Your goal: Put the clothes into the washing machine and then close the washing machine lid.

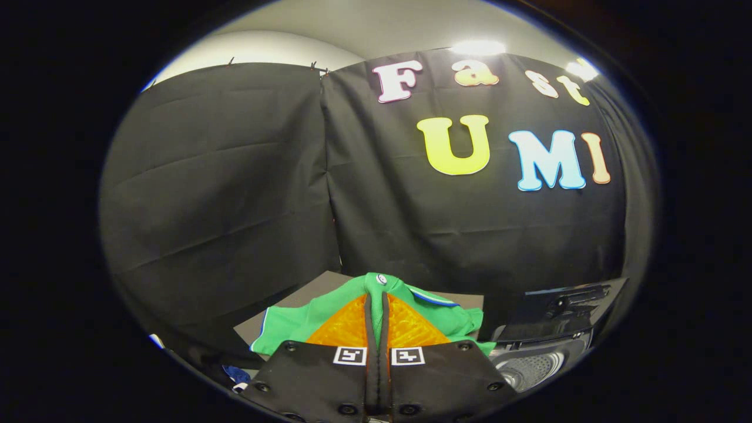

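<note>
Green garment (446, 320) is pinched between both fingers of the tongs (376, 294), lifted above the desk (305, 296). The washing machine (531, 367) stands right, lid (561, 308) raised.

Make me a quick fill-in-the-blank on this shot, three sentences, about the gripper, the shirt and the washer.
1. The gripper fingers are pressed together on a ____ garment.
2. The washing machine lid stands ____.
3. The garment is held ____ the table, not lying flat on it.

Missing words: green; open; above
</note>
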### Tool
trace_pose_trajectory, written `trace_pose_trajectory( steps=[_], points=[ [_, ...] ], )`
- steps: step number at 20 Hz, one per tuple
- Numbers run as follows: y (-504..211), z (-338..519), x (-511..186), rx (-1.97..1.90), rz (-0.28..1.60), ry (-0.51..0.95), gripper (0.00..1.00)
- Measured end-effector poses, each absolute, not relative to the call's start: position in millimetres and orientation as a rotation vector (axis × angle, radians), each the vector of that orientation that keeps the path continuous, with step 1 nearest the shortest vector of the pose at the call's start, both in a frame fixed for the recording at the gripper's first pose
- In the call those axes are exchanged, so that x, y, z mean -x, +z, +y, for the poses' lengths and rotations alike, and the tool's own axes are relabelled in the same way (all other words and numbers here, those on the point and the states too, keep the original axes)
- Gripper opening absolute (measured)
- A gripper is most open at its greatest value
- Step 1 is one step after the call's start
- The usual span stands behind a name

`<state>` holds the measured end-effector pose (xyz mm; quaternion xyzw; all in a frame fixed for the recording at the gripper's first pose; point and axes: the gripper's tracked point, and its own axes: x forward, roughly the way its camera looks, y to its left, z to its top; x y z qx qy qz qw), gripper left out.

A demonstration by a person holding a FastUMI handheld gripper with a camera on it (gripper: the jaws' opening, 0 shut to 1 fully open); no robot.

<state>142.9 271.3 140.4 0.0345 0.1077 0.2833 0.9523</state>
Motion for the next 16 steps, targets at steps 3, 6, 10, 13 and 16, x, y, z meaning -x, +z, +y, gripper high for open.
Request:
trace_pose_trajectory(
  steps=[3,6,10,13,16],
  points=[
    [148,241,-149,-0.076,0.201,0.547,0.02],
    [154,205,-156,-0.074,0.180,0.512,0.01],
    [157,160,-164,-0.088,0.163,0.459,0.01],
    [164,129,-172,-0.095,0.151,0.420,0.01],
    [168,103,-178,-0.090,0.136,0.387,0.01]
  ],
)
